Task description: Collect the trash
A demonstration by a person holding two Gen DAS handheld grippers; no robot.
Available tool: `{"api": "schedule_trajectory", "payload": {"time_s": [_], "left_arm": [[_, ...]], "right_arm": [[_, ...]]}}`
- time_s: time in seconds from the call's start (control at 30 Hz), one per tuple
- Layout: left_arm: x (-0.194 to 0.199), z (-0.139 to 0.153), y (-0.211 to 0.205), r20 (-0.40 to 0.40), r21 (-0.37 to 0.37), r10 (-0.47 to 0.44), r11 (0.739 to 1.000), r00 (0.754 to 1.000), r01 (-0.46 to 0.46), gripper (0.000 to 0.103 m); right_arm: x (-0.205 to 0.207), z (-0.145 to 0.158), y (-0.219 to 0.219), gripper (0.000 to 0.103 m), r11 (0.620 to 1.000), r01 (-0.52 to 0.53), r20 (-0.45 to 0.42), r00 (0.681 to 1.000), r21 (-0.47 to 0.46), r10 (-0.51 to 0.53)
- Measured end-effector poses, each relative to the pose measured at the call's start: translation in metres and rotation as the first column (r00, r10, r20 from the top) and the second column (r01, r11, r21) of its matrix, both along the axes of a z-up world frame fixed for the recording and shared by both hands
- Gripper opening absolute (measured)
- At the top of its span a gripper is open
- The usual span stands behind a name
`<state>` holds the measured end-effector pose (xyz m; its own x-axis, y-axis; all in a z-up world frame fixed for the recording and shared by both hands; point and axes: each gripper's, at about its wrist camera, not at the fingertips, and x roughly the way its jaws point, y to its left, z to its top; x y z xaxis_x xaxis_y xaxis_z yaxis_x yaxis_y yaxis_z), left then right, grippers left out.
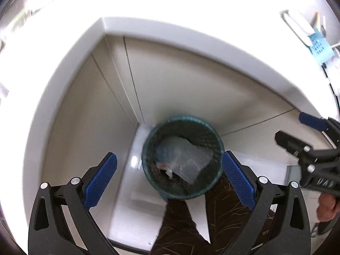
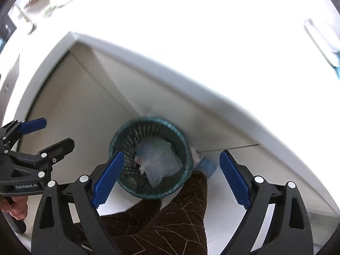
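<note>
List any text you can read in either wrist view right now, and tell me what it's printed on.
"GenRobot.AI": white lettering on the black body of the left gripper, seen in the right wrist view.
Raised letters on the right gripper body in the left wrist view: too blurred to read.
Small white mark on a left gripper arm, low in the left wrist view: unreadable.
Nothing legible on the green mesh bin or the plastic wrapper inside it.

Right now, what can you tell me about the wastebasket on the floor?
The wastebasket is a round, dark green mesh bin, seemingly wire or plastic lattice. It stands upright on the pale floor, close beside the beige cabinet front. Inside lies crumpled translucent plastic wrap with a small pinkish scrap. A brown trouser leg overlaps its near rim in the picture. Neither gripper's jaws touch it.
</note>
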<state>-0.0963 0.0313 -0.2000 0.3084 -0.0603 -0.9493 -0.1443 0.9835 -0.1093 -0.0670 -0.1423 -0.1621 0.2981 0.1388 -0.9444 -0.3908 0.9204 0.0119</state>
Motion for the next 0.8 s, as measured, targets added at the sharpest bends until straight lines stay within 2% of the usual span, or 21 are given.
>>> {"api": "schedule_trajectory", "payload": {"time_s": [0.17, 0.33, 0.47, 0.6, 0.8], "left_arm": [[-0.005, 0.044, 0.003, 0.021, -0.029, 0.034, 0.999, 0.999, -0.034, 0.097], [-0.013, 0.079, 0.006, 0.034, -0.036, 0.067, 0.997, 0.997, -0.066, 0.097], [-0.024, 0.102, 0.005, 0.069, -0.004, 0.082, 0.997, 0.994, -0.082, 0.097], [-0.033, 0.113, 0.008, 0.078, -0.002, 0.094, 0.996, 0.992, -0.094, 0.097], [-0.035, 0.105, 0.012, 0.068, 0.001, 0.094, 0.996, 0.993, -0.094, 0.097]], "right_arm": [[-0.009, 0.049, -0.018, 0.095, 0.997, 0.063, 0.086, 0.994, 0.051, -0.068], [-0.023, 0.082, -0.026, 0.095, 0.993, 0.096, 0.110, 0.989, 0.071, -0.103], [-0.033, 0.105, -0.031, 0.095, 0.989, 0.109, 0.124, 0.985, 0.098, -0.121], [-0.043, 0.115, -0.029, 0.095, 0.988, 0.110, 0.120, 0.985, 0.109, -0.123], [-0.044, 0.105, -0.027, 0.095, 0.987, 0.126, 0.091, 0.987, 0.094, -0.135]]}}
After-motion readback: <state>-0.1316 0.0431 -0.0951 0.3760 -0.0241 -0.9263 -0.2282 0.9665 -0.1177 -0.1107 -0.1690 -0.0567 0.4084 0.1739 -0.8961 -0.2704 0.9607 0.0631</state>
